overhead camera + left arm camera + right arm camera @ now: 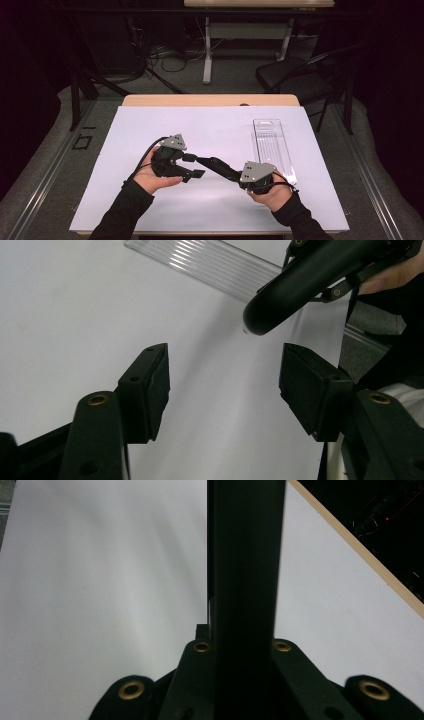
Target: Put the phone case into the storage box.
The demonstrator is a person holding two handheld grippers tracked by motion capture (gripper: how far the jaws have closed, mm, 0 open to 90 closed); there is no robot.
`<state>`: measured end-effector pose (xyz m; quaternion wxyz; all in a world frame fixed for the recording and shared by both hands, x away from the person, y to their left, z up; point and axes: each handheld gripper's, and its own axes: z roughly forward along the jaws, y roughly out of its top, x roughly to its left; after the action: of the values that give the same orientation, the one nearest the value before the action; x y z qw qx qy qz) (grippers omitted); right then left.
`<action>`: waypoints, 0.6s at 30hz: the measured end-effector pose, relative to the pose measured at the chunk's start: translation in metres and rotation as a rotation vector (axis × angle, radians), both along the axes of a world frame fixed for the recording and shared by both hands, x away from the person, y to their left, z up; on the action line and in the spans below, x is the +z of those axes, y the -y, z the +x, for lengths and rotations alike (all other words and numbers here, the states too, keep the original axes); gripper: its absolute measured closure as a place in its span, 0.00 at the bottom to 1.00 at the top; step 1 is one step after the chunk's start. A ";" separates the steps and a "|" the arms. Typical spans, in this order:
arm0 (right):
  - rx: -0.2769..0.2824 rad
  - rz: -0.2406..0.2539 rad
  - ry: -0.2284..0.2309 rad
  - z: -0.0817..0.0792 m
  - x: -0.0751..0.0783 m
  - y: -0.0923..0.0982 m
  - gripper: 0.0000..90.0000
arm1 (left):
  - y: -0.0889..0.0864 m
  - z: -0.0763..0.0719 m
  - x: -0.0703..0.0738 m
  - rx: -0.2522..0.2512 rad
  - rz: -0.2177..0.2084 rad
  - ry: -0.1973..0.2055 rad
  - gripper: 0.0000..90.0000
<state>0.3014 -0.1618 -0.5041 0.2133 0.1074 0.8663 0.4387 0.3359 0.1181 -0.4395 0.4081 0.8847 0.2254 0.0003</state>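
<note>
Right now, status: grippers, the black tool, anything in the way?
Right gripper shut on the black tool. Left gripper open, tool tip just beyond its jaws, not touching. Clear plastic case lies off to the right. Nothing in between.

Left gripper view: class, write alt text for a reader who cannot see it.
A black rod-like tool held by the right tongs points toward open left tongs above a white tabletop. A clear ribbed plastic case lies beyond.

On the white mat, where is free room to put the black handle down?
Free: white mat left and behind the claws, up to the clear case. Crowded: centre front, where left claw meets the black handle in the right claw.
</note>
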 end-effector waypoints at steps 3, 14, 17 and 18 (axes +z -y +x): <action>0.002 0.006 -0.002 0.000 0.000 0.000 0.98 | 0.001 0.001 0.002 -0.001 -0.004 -0.018 0.42; 0.000 0.034 -0.015 0.001 0.001 0.002 0.98 | 0.004 0.002 0.004 -0.001 -0.015 -0.018 0.47; 0.003 0.043 -0.016 0.001 0.001 0.002 0.98 | 0.005 0.002 0.003 -0.003 -0.008 -0.018 0.48; 0.002 0.045 -0.016 0.000 0.001 0.002 0.98 | 0.006 0.002 0.003 -0.004 -0.010 -0.016 0.48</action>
<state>0.3018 -0.1640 -0.5033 0.2033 0.1148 0.8580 0.4576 0.3378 0.1123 -0.4365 0.4105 0.8831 0.2270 -0.0087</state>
